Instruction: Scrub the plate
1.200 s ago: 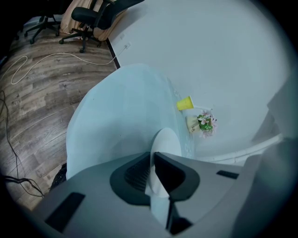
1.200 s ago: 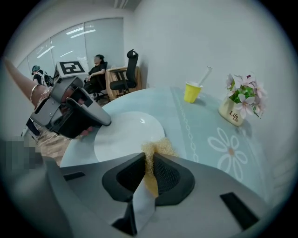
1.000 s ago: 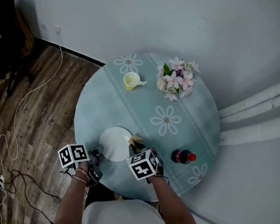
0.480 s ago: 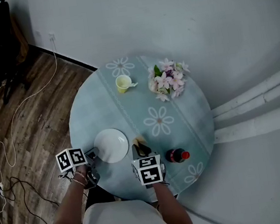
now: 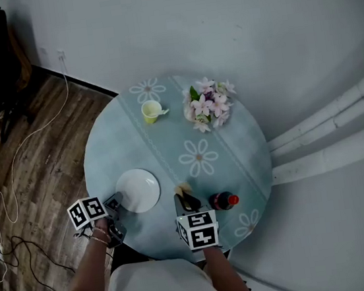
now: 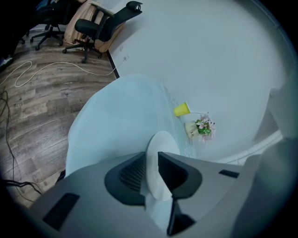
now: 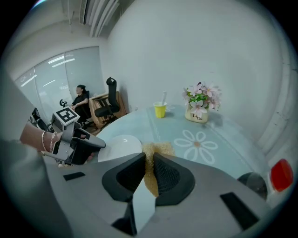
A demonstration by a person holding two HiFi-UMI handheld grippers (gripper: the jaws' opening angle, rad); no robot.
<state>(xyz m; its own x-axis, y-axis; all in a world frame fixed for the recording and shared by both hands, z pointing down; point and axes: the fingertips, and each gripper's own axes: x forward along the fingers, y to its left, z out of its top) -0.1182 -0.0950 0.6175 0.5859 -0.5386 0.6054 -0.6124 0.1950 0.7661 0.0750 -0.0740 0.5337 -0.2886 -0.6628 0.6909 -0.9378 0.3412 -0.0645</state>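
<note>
Two grippers, one in each of my hands, are beside the plate (image 5: 138,190), which lies flat on the tabletop (image 5: 168,143) near the edge closest to me. My left gripper (image 6: 150,157) is at the plate's left rim. Its jaws have just been opening and now stand apart, with the rim between them and the pads not pressing on it. My right gripper (image 7: 149,160) is closed on a yellowish sponge (image 7: 158,149), held to the plate's right and clear of it. Beyond the plate stands a yellow cup (image 5: 151,111), with flowers (image 5: 207,110) farther right. A dark bottle (image 5: 221,201) with a red cap is right of the plate, past the sponge.
</note>
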